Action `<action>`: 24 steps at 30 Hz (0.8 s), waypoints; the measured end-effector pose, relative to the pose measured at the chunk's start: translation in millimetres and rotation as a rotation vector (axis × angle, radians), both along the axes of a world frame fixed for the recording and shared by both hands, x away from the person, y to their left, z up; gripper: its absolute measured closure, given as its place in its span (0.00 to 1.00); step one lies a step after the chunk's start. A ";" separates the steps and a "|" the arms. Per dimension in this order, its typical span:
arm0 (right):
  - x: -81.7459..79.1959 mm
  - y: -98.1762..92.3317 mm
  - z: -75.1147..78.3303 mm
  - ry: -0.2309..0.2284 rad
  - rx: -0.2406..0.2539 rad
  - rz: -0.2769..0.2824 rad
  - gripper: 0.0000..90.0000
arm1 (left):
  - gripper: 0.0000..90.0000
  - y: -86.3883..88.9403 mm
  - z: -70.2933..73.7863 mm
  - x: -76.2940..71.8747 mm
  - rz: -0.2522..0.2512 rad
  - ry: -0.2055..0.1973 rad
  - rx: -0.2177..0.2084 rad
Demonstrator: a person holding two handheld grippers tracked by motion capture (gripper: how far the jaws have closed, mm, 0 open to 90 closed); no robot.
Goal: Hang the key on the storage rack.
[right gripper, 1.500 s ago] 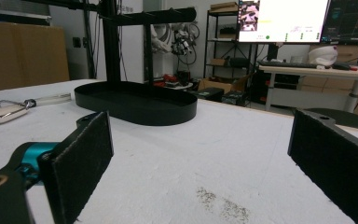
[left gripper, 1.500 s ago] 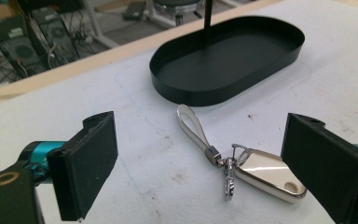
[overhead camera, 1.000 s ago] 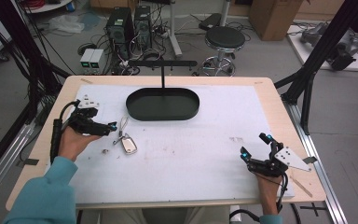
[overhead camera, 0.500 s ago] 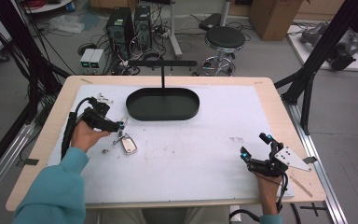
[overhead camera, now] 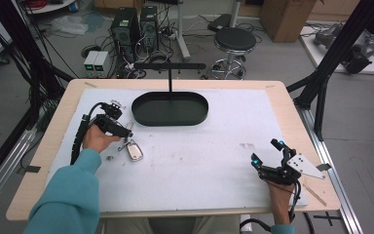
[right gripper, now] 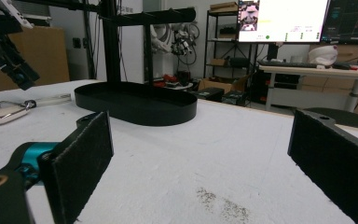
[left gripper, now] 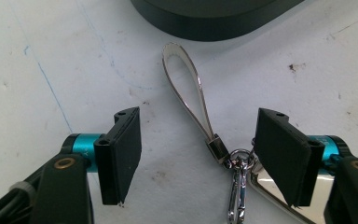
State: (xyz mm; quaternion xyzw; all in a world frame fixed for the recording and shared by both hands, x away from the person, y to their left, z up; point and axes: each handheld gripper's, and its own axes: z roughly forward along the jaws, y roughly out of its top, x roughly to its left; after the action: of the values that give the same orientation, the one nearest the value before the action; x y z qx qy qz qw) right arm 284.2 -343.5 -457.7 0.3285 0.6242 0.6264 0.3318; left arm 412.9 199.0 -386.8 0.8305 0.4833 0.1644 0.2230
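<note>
The key fob (overhead camera: 135, 151) lies on the white mat (overhead camera: 214, 156) at the table's left, its silver strap loop (left gripper: 186, 88) pointing toward the black oval tray (overhead camera: 170, 108). The left gripper (overhead camera: 121, 130) hangs just over it with jaws wide apart, clamping nothing. The left gripper view shows what the high view is too small to tell: the strap loop runs between the jaws to a metal clasp (left gripper: 237, 161), which sits close by one jaw, and the fob body is partly hidden behind that jaw. The right gripper (overhead camera: 267, 157) rests near the mat's right front, well apart from the fob, jaws spread and empty. In the right gripper view the tray's inside cannot be seen over its rim; in the high view it looks bare, and a T-shaped stand (overhead camera: 170, 68) rises from it.
</note>
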 end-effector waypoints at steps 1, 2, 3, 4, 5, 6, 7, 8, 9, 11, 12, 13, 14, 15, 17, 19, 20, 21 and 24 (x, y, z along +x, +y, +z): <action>0.0 0.0 0.0 0.000 0.000 0.000 0.07 | 0.38 -0.3 -0.5 0.9 0.005 0.010 0.003; 0.0 0.0 0.0 0.000 0.000 0.000 0.07 | 0.38 -0.8 -1.7 1.9 0.009 0.013 0.000; 0.0 0.0 0.0 0.000 0.000 0.000 0.07 | 0.39 -1.5 -2.4 2.5 0.016 0.019 -0.001; 0.0 0.0 0.0 0.000 0.000 0.000 0.07 | 0.39 -1.6 -2.8 3.3 0.017 0.028 0.002; 0.1 0.0 -0.1 -0.001 0.001 0.001 0.07 | 0.40 -2.2 -4.0 3.8 0.022 0.032 0.002; 0.8 -0.5 0.0 -0.008 -0.003 0.000 0.07 | 0.42 -2.8 -4.8 4.1 0.027 0.036 0.002; 0.8 -0.5 -0.1 -0.009 -0.003 0.000 0.07 | 0.42 -3.6 -6.0 4.6 0.026 0.050 0.010; 0.8 -0.6 -0.1 -0.008 -0.003 0.001 0.07 | 0.42 -3.6 -6.0 4.6 0.026 0.050 0.010; 0.7 -0.5 0.0 -0.007 -0.002 0.001 0.07 | 0.43 -4.1 -6.5 4.9 0.029 0.055 0.014; 0.8 -0.7 0.0 -0.007 -0.003 0.001 0.07 | 0.43 -4.8 -7.6 5.5 0.034 0.061 0.013; 0.8 -0.6 0.0 -0.007 -0.002 0.001 0.07 | 0.44 -6.2 -7.9 5.7 0.035 0.061 0.011; 0.8 -0.6 -0.1 -0.008 -0.003 0.001 0.07 | 0.44 -6.6 -8.3 6.0 0.037 0.064 0.012; 0.8 -0.5 -0.1 -0.008 -0.003 0.001 0.07 | 0.44 -6.6 -8.3 6.0 0.037 0.064 0.012; 0.8 -0.6 -0.1 -0.008 -0.003 0.001 0.07 | 0.45 -6.7 -8.8 6.5 0.037 0.066 0.015; 0.8 -0.6 0.0 -0.007 -0.002 0.002 0.07 | 0.46 -7.1 -10.1 7.7 0.050 0.078 0.013; 0.8 -0.6 0.0 -0.007 -0.002 0.001 0.07 | 0.48 -7.5 -10.4 7.9 0.056 0.083 0.012; 0.8 -0.6 0.0 -0.007 -0.002 0.002 0.07 | 0.49 -7.9 -11.0 8.2 0.063 0.086 0.005; 0.8 -0.6 0.0 -0.007 -0.002 0.002 0.07 | 0.50 -8.2 -11.1 8.6 0.067 0.090 0.004; 0.8 -0.7 0.0 -0.006 -0.003 0.002 0.07 | 0.53 -9.1 -11.8 9.9 0.093 0.106 -0.002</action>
State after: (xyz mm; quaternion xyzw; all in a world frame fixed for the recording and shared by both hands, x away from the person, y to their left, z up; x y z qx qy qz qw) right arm 285.0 -344.2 -457.8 0.3255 0.6242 0.6270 0.3336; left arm 422.8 190.0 -398.6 0.8143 0.5328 0.1298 0.1901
